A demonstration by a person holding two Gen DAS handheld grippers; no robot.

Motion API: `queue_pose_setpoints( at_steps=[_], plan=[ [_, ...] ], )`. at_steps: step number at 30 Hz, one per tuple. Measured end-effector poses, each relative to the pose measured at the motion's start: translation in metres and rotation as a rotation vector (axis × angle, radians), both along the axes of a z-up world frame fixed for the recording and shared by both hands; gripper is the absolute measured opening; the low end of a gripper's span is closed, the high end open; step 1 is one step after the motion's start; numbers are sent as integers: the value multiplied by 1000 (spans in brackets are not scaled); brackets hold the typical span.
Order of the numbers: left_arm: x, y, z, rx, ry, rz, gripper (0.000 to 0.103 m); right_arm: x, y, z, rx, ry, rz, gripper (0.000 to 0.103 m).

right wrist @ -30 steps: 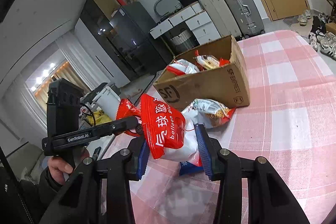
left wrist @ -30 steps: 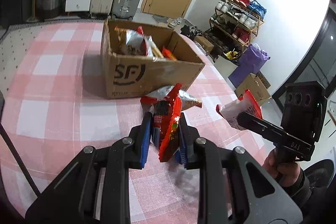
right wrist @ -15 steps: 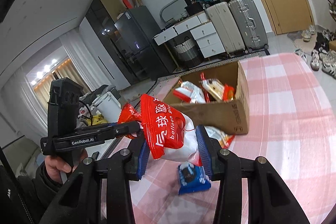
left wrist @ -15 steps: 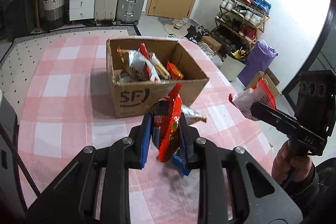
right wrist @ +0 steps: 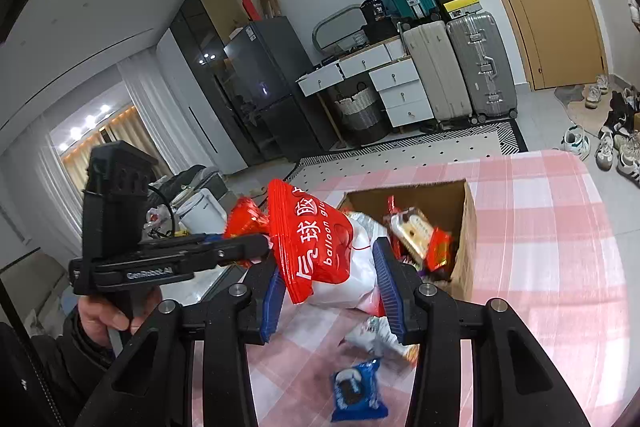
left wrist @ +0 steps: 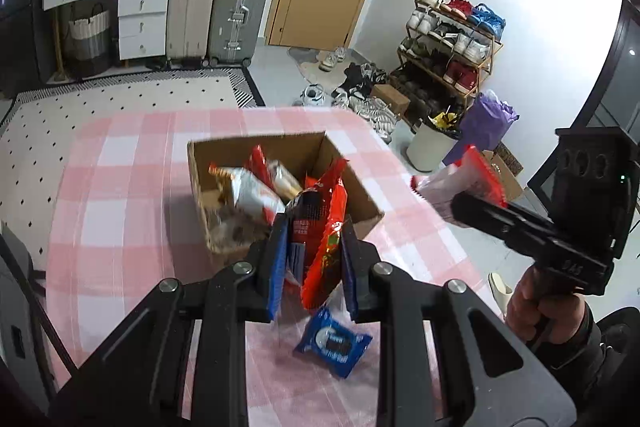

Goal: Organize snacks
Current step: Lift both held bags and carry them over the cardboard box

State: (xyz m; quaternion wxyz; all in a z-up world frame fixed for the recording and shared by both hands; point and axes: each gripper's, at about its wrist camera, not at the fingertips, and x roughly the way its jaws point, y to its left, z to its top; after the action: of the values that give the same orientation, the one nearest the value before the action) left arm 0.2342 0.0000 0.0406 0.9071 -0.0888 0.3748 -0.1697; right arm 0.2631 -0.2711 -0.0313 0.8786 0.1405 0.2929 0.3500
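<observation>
2 gripped snack bags (left wrist: 322, 239) (right wrist: 320, 251) — above box (left wrist: 360, 199)

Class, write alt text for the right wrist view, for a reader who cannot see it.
The right hand-held gripper grips a puffy red-and-white snack bag above a pink checked tablecloth, near an open brown cardboard box of snacks. A blue cookie packet lies on the cloth below; at left, the left hand-held gripper holds a red packet.
</observation>
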Motion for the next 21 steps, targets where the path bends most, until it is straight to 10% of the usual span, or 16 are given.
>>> queue_pose_setpoints(
  at_steps=[21],
  plan=[
    [94, -12, 25, -11, 2, -19, 21, 83, 18, 10, -27, 14, -12, 42]
  ],
)
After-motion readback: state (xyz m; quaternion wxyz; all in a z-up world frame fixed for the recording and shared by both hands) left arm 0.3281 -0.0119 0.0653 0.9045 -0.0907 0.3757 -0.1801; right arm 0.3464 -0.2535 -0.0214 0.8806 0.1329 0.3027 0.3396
